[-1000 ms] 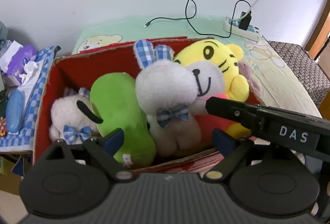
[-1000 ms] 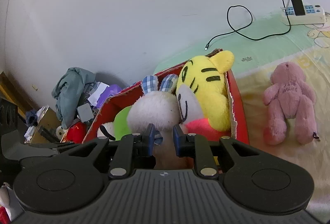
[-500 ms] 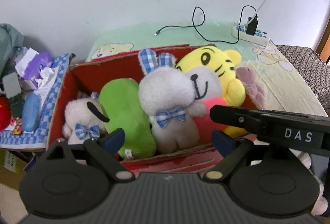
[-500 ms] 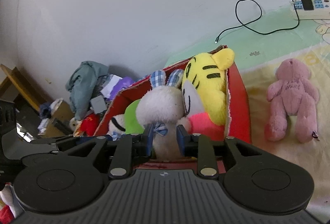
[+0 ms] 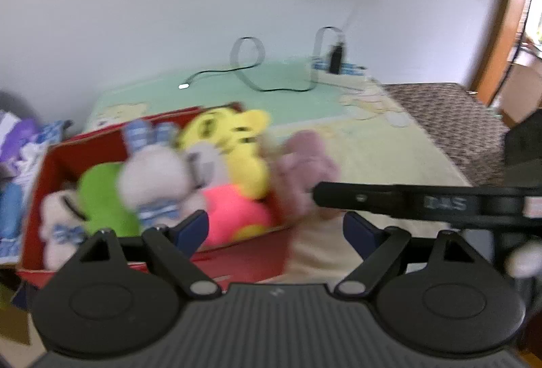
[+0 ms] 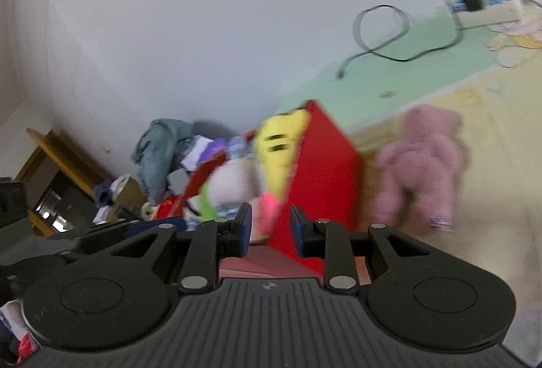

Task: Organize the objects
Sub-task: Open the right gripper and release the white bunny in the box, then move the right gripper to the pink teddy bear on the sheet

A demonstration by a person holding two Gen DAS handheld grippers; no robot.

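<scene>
A red cardboard box (image 5: 101,144) on the bed holds a white puppy (image 5: 56,219), a green plush (image 5: 101,195), a grey bunny (image 5: 152,175) and a yellow tiger (image 5: 237,144). A pink bear (image 5: 305,165) lies on the blanket just right of the box. My left gripper (image 5: 276,227) hovers before the box's right front corner, jaws wide and closing, nothing between them. My right gripper (image 6: 271,222) faces the box's corner (image 6: 318,171), open by a narrow gap and empty. The pink bear (image 6: 423,161) lies to its right. Its black arm (image 5: 389,200) crosses the left wrist view.
A power strip with charger (image 5: 338,66) and a black cable (image 5: 250,63) lie at the bed's far side by the wall. Clutter (image 5: 17,144) and a grey-green cloth (image 6: 159,144) sit left of the box. A brown patterned mat (image 5: 440,110) lies at the right.
Both grippers drew back from the box and swung right, so the box looks smaller and the pink bear shows more. The right jaws parted slightly; the left jaws narrowed a little.
</scene>
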